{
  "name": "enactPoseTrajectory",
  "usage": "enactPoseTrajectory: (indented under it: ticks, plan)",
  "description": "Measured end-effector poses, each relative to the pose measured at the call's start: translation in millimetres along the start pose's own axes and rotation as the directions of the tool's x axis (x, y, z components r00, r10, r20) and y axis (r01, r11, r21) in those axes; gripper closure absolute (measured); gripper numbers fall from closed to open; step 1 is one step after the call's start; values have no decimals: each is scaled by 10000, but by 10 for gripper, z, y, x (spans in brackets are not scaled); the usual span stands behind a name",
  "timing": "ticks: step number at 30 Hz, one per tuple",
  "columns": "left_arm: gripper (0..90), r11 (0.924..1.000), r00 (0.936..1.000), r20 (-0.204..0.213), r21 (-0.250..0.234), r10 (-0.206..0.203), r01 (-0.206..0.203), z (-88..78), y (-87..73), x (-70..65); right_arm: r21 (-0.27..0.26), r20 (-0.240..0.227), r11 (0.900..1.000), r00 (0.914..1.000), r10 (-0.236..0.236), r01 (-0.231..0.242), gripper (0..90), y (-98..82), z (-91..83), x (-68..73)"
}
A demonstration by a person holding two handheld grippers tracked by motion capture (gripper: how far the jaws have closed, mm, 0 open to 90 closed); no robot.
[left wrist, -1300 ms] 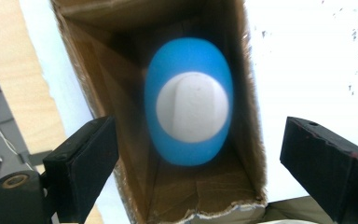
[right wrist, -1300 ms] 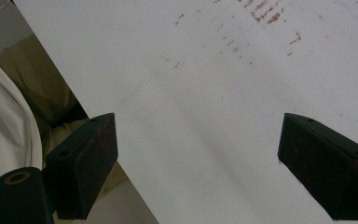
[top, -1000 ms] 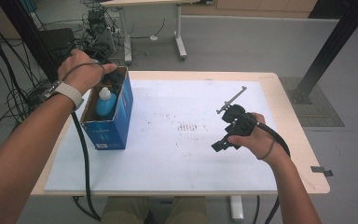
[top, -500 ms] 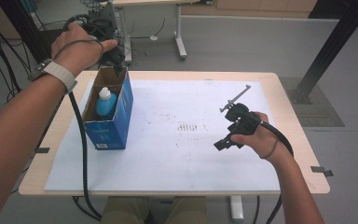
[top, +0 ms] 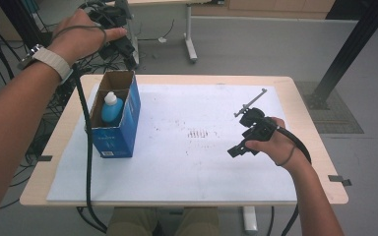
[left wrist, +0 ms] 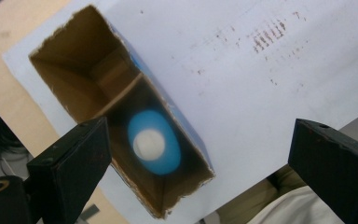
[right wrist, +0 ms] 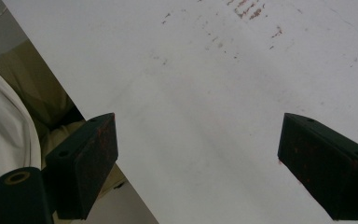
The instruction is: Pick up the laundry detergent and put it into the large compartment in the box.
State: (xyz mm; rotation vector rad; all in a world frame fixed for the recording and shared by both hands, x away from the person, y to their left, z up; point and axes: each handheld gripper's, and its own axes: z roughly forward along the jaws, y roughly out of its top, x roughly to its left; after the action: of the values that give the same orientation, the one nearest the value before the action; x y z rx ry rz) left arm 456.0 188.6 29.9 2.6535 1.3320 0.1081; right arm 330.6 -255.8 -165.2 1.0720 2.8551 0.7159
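Wooden table [top: 305, 88] at frame centre, topped by white sheet [top: 187, 167] with faint reddish marks mid-sheet. Grey floor around; cables and another desk's legs at upper left; dark post at upper right.

Open blue carton [top: 114, 118] at left of sheet, long axis running toward frame top, mouth facing up. Blue bottle [top: 111, 106] with white cap standing upright inside, in the near compartment behind a cardboard divider; in left gripper view, seen straight down [left wrist: 153, 142], slightly blurred.

Left gripper [top: 115, 32] held high at upper left, above and beyond carton's far end, not touching; jaws wide apart, nothing between. Right gripper [top: 250, 130] at right-centre, low over bare sheet, jaws wide, nothing between; thin metal rod sticking out toward upper right.

Broad bare sheet between carton and right gripper. Carton near sheet's left edge; table's near edge at frame bottom.
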Motion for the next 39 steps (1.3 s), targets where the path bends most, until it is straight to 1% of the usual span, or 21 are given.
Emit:
enactPoseTrajectory:
  ticks: [3,6,8,11,15,16,19,20,21,22,23,25,28,30,31,32,33,34,35,37,39]
  plan:
    - [62,9988,9987,123,41,487,-488,9,34,-18,14,47,10000,10000,14,-14,119,6,-7,3]
    - [62,9955,9952,264,-7,944,-944,18,58,-41,26,55,10000,10000,31,-31,119,13,-13,3]
    - [62,9906,9901,311,-56,1369,-1368,24,72,-71,19,56,10000,10000,7,-7,119,12,-15,1]
    - [62,9831,9820,471,-106,1829,-1826,35,93,-94,26,78,10000,10000,56,-56,119,9,-22,2]
    - [63,9678,9656,668,-121,2515,-2512,82,140,-147,7,95,10000,9999,95,-96,119,-2,-33,-7]
    - [63,9608,9583,703,-81,2771,-2773,103,162,-173,-21,90,9999,9999,100,-100,119,-7,-33,-10]
    - [63,9431,9395,851,-69,3319,-3326,150,203,-226,-3,108,9999,9998,144,-144,119,-12,-38,-13]
    - [63,9385,9344,897,-118,3447,-3451,171,213,-246,-13,106,9998,9997,199,-199,119,-18,-38,-12]
    - [62,9360,9315,933,-163,3517,-3517,183,218,-257,-4,110,9999,9998,169,-169,119,-21,-39,-16]
    - [62,9307,9257,980,-202,3654,-3653,204,229,-278,5,106,9998,9998,183,-183,119,-23,-40,-19]
    - [62,9282,9232,986,-175,3715,-3717,217,239,-300,-9,121,9998,9997,217,-217,119,-32,-39,-22]
    - [62,9191,9133,1106,-53,3920,-3939,256,275,-345,17,125,9997,9996,239,-239,119,-39,-39,-28]
    - [62,9009,8947,1155,-27,4315,-4341,287,299,-410,-20,124,9996,9995,298,-298,119,-63,-38,-30]
    - [62,8861,8790,1229,-86,4608,-4634,310,304,-448,-32,119,9996,9995,286,-286,119,-73,-40,-32]
    - [62,8810,8739,1236,-75,4702,-4730,316,307,-468,-28,122,9996,9995,291,-291,119,-76,-41,-32]
    - [62,8713,8640,1235,-107,4881,-4907,332,304,-498,-23,131,9995,9994,323,-323,119,-78,-43,-29]
    - [62,8649,8571,1292,-95,4987,-5018,350,310,-518,-55,122,9994,9993,341,-341,119,-86,-44,-30]
    - [62,8601,8520,1323,-73,5065,-5101,362,316,-533,-38,132,9994,9993,348,-348,119,-87,-46,-29]
    - [62,8505,8426,1315,-77,5222,-5259,382,316,-566,-34,129,9994,9993,357,-356,119,-87,-45,-29]
    - [62,8387,8303,1356,-99,5406,-5445,413,315,-600,-19,140,9994,9993,358,-358,119,-84,-46,-24]
    - [63,8206,8121,1389,-71,5667,-5714,458,317,-649,-25,149,9994,9993,339,-339,119,-83,-50,-22]
